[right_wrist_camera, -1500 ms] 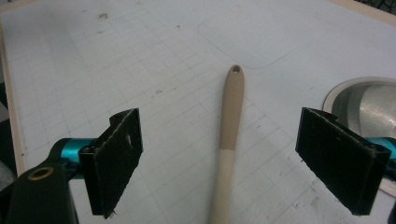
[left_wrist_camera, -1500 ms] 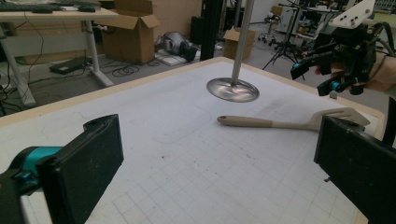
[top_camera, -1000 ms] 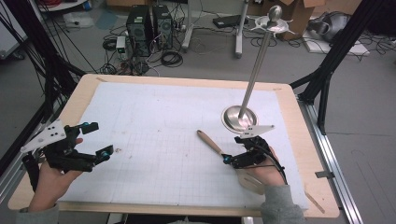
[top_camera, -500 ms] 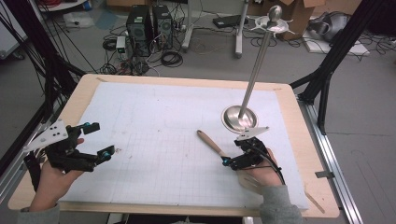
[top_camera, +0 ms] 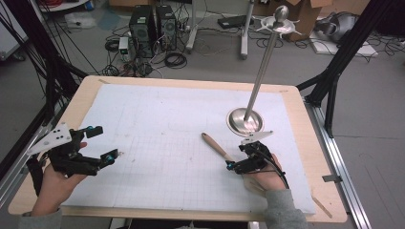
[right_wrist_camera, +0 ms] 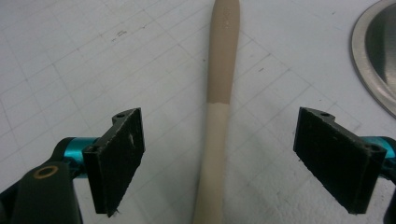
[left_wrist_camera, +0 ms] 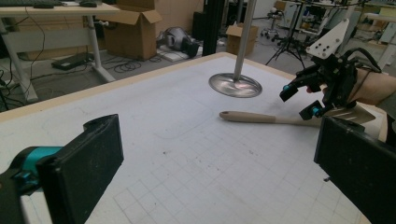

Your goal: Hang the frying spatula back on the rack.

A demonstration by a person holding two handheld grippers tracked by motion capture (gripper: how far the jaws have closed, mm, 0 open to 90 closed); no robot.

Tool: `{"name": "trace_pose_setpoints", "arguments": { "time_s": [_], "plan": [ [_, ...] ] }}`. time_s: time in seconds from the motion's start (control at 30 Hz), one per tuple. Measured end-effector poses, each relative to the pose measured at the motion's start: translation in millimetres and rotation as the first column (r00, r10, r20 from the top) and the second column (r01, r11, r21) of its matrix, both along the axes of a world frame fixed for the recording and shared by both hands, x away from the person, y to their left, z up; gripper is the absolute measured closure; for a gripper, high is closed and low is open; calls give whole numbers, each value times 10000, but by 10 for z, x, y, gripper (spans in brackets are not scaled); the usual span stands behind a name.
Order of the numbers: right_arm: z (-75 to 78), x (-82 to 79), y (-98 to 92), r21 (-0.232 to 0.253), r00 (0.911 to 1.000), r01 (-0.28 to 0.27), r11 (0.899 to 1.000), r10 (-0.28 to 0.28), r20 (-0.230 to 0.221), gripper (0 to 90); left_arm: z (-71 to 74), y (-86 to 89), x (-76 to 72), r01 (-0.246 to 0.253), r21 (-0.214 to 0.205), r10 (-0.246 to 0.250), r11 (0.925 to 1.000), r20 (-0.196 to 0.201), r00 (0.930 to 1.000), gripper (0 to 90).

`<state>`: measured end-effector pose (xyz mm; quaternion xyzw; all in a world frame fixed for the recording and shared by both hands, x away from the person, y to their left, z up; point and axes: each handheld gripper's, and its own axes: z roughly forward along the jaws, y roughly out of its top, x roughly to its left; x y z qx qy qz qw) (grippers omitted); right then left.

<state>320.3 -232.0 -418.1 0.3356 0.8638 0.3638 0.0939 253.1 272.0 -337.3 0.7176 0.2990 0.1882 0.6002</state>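
spatula (right_wrist_camera: 219, 93) btwn wide right tongs (right_wrist_camera: 219, 158), untouched

Both grippers' fingers (right_wrist_camera: 335, 156) spread wide, hands low.

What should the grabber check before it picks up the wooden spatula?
1. Right gripper open: ok, its fingers stand wide apart.
2. Spatula handle lies between the fingers: ok, centred in the right gripper view.
3. Fingers touching the handle: not ok yet, a gap shows on both sides.
4. Spatula lies flat on the white mat: ok; its blade end sits under the right gripper.
5. Metal stand out of the way: ok, its base sits apart from the handle, just beyond the gripper.
6. Left gripper out of the way: ok, open and holding nothing at the mat's left edge.
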Motion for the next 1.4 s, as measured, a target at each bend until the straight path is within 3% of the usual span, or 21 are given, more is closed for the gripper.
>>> {"name": "trace_pose_setpoints", "arguments": {
  "time_s": [0.43, 1.03, 1.4],
  "plan": [
    [-89, 13, 19, -226, 9994, 208, 9995, -214, -282, 174, -15, 13, 7, -58, 40, 58, 10000, -58, 10000, 18],
    [-183, -3, 19, -96, 9973, 497, 9987, -501, -540, 301, -44, 10, 23, -85, 128, 86, 9999, -120, 9999, 18],
    [-223, -62, -12, -91, 9977, 676, 9977, -676, 63, 435, -45, 9, 24, -93, 115, 95, 9999, -130, 9999, 18]
  ]
}}
